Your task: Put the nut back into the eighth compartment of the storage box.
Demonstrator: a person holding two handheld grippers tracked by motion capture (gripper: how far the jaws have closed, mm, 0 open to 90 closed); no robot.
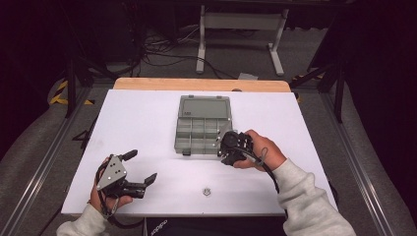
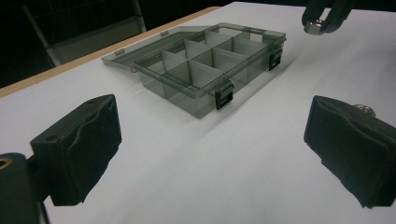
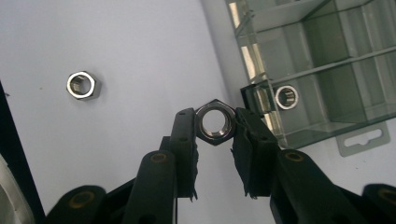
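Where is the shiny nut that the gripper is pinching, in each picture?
High view: hidden inside the right gripper, at the organizer box's near right corner.
Left gripper view: held nut at top right, beyond the box.
Right gripper view: nut at centre, between the jaws.
Shared landmark: the box.

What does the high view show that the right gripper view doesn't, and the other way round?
High view: the whole white table, the person's sleeves, and the left hand-held gripper with its jaws open. Right gripper view: close up, a hex nut pinched in the right hand-held gripper, and another nut, apparently inside a compartment. Both: the open compartment box and a loose nut on the table.
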